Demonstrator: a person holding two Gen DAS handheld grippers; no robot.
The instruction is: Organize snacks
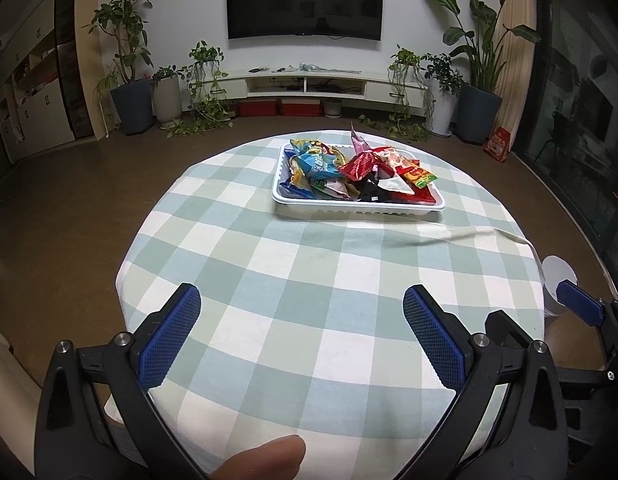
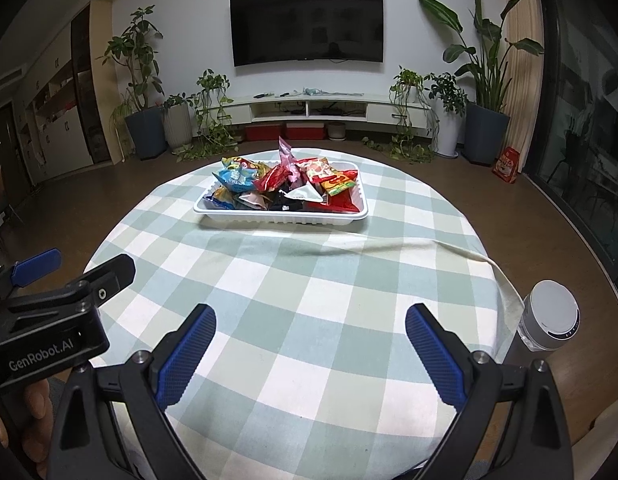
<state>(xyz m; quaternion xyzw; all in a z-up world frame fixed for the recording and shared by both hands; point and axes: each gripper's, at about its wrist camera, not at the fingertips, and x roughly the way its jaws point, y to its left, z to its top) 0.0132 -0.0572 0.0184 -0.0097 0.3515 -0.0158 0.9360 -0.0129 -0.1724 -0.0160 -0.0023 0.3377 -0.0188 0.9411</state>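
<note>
A white plastic tray (image 1: 357, 205) (image 2: 281, 216) sits on the far half of a round table, heaped with several snack packets (image 1: 349, 168) (image 2: 287, 184) in blue, red, pink, yellow and black. My left gripper (image 1: 302, 300) hovers open over the near edge of the table, well short of the tray, with nothing between its blue pads. My right gripper (image 2: 311, 320) is open too, equally far back, also with nothing in it. Each gripper shows at the edge of the other's view.
The table wears a green and white checked cloth (image 1: 309, 264) (image 2: 309, 280) with a raised fold in front of the tray. A white cylindrical device (image 2: 551, 322) (image 1: 559, 276) stands beside the table at the right. Beyond lie brown floor, potted plants and a TV wall.
</note>
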